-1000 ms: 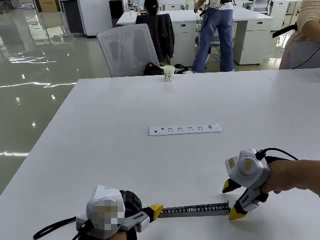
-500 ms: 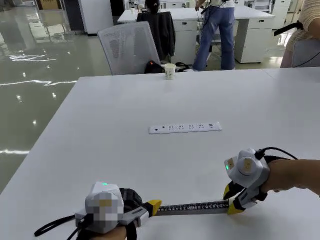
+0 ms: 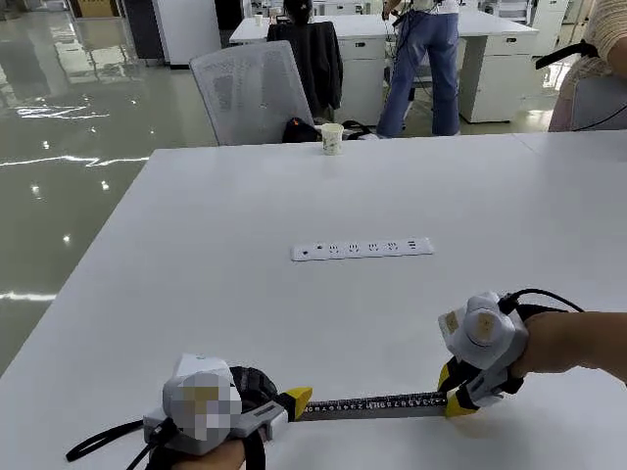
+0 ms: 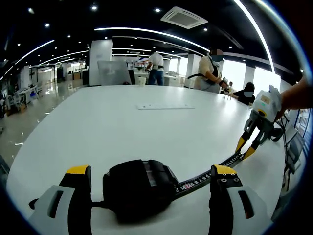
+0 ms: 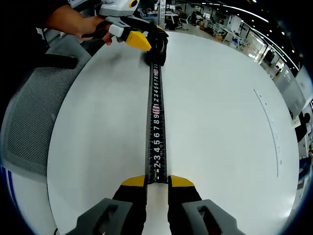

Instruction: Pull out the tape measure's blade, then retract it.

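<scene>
Holding the tape measure's blade drawn out flat across the bench between my two hand-held grippers.
My right hand-held gripper point(image 5: 157, 181) has its jaws closed to a narrow slot, pinching the free end of the blade point(image 5: 157, 127) where the scale starts. My left hand-held gripper point(image 4: 151, 171) has its jaws spread wide on either side of the black tape measure case point(image 4: 139, 188), and in the left gripper view a gap shows on each side of the case. The blade runs straight from the case to the right hand-held gripper, lying on the white bench point(image 3: 294, 323) at its near edge. Farther out, a white power strip point(image 3: 362, 250) lies mid-bench. A paper cup point(image 3: 332, 141) stands at the far edge, with a grey mesh chair point(image 3: 253, 93) beyond it.
</scene>
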Demonstrator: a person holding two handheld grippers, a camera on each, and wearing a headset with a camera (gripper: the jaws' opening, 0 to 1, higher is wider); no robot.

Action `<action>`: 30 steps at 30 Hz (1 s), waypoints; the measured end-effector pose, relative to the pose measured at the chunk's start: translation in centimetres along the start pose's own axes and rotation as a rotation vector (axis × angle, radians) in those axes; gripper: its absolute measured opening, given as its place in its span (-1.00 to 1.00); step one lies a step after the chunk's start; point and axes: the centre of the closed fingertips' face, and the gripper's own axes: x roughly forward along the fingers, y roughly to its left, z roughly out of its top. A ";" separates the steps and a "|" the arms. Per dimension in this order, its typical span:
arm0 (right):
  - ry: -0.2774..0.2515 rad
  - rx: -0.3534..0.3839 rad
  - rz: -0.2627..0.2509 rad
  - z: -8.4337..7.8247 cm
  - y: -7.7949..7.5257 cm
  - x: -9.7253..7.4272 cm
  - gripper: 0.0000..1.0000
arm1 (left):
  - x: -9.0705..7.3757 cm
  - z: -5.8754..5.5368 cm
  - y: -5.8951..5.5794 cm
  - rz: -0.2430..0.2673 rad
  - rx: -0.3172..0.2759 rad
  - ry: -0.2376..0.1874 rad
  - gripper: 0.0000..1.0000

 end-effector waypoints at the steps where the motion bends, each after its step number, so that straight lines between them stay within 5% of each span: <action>1: 0.002 0.001 -0.002 0.0 0.0 0.0 -0.75 | 0.0 0.0 0.0 0.000 -0.001 -0.001 0.98; 12: 0.027 0.045 0.003 0.0 0.0 0.1 -0.75 | 0.1 0.4 0.3 0.013 -0.007 -0.019 0.97; 23: 0.064 0.152 -0.038 0.0 -0.1 0.1 -0.76 | 0.5 -0.5 1.3 0.056 -0.019 -0.019 0.68; 30: 0.073 0.107 -0.033 -0.2 0.0 0.1 -0.76 | 0.6 -1.4 1.4 0.076 -0.056 0.003 0.59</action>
